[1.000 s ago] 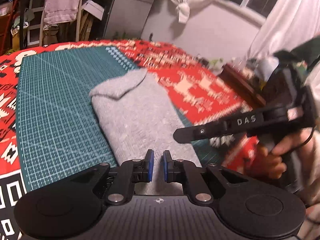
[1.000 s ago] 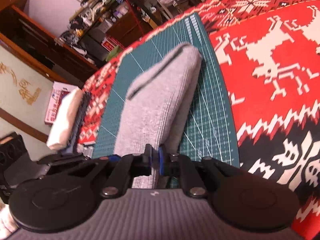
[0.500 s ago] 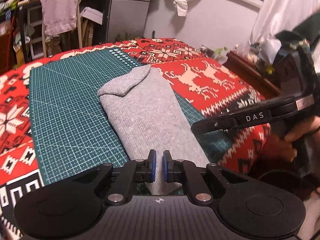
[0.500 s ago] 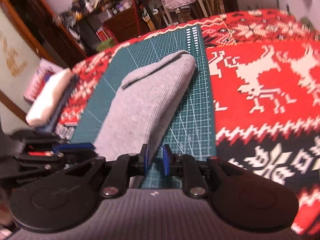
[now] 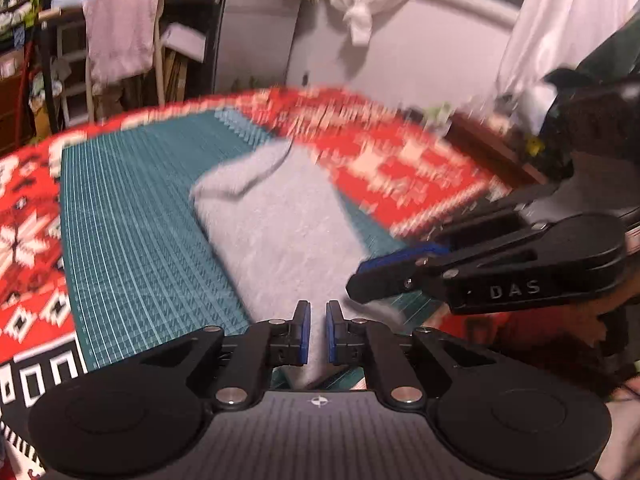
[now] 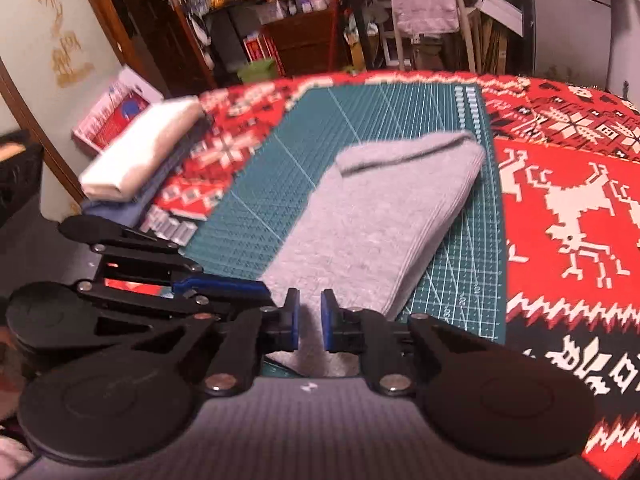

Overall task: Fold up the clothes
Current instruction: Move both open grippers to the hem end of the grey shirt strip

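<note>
Right tool (image 6: 308,320) widened; left tool (image 5: 316,332) slightly apart; one grey garment (image 6: 372,232) (folded).

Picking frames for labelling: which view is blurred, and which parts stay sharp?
Left wrist view: red blanket and gray garment smear with motion; only the left tool stays crisp. Right wrist view: mostly sharp, slight softness over the folded white stack at left.

- Left gripper (image 5: 317,332): matte black linkage arms, blue pads, round black discs each side, silver screws, ribbed grey body with a small cross mark.
- Right gripper (image 6: 307,326): same build; white "DAS" lettering on its side.
</note>
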### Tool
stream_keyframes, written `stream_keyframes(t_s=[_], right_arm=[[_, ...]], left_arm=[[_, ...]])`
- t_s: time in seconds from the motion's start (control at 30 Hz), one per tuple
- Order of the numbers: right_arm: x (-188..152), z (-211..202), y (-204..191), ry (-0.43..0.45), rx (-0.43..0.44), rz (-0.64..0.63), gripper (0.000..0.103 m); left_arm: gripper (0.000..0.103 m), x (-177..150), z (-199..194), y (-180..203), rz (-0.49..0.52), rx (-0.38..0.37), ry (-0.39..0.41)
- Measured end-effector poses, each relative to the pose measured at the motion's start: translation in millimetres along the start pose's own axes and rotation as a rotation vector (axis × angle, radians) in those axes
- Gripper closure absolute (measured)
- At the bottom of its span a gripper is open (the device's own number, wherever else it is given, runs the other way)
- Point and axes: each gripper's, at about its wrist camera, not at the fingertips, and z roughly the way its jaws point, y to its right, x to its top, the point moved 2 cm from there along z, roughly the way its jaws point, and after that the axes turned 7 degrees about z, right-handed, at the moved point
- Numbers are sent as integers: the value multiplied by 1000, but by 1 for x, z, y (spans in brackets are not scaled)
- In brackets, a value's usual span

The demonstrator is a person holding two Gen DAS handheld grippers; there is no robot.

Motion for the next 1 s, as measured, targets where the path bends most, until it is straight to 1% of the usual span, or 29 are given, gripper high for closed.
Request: stream_keyframes(t_s=[0.07, 0.17, 0.23, 0.3, 0.37, 0.4, 0.43, 0.47, 0.5, 0.53, 0.57, 0.6, 0.63, 0.67, 0.7, 0.73, 0.77, 0.83, 0.93, 0.97, 1.0], right_arm=[[-8, 8, 1, -19, -20, -22, 91], [-14, 4, 3, -21, -19, -23, 91], [-16, -2, 5, -33, -22, -12, 90], [-17, -7, 7, -42, -24, -1, 87], [-17, -15, 8, -45, -27, 6, 71], [-16, -21, 11, -45, -32, 7, 68], [-15, -26, 12, -43, -40, 4, 61], [-13, -31, 14, -42, -51, 1, 52], [-11, -36, 16, -40, -62, -3, 47], [-9, -40, 17, -36, -71, -6, 38], [-7, -45, 19, -31, -75, -10, 29], [-5, -49, 20, -25, -77, -17, 24], [-2, -53, 21, -18, -80, -25, 16], [0, -57, 22, -12, -83, -36, 10], [3, -60, 22, -5, -86, -49, 8], [6, -63, 22, 2, -90, -59, 1], [8, -65, 21, 6, -94, -72, 1], [13, -67, 18, 8, -100, -103, 1], [20, -67, 13, 4, -124, -133, 1], [22, -67, 11, 2, -138, -140, 1], [24, -67, 10, 5, -151, -151, 0]], left_arm=[[98, -5, 4, 0, -14, -17, -27], [98, -13, 6, 3, -11, -3, -60], [98, -16, 3, 4, -17, -2, -65], [98, -17, -2, 3, -25, -5, -62], [97, -16, -9, 1, -43, -6, -54], [96, -16, -12, 0, -55, -7, -48], [90, -15, -16, -2, -69, -5, -41], [86, -14, -21, -4, -81, 2, -34], [74, -13, -25, -6, -86, 19, -27], [64, -11, -30, -8, -90, 38, -20], [61, -11, -36, -10, -96, 55, -10], [59, -10, -42, -12, -102, 70, 2], [54, -10, -47, -15, -113, 77, 13], [51, -9, -52, -19, -126, 82, 25], [43, -7, -58, -22, -143, 94, 40], [39, -6, -62, -25, -154, 106, 53], [39, -5, -67, -28, -164, 117, 65], [36, -1, -74, -31, -178, 169, 68], [35, 4, -80, -31, -173, 292, 74], [35, 5, -81, -30, -165, 345, 74], [33, 7, -82, -30, -154, 415, 76]])
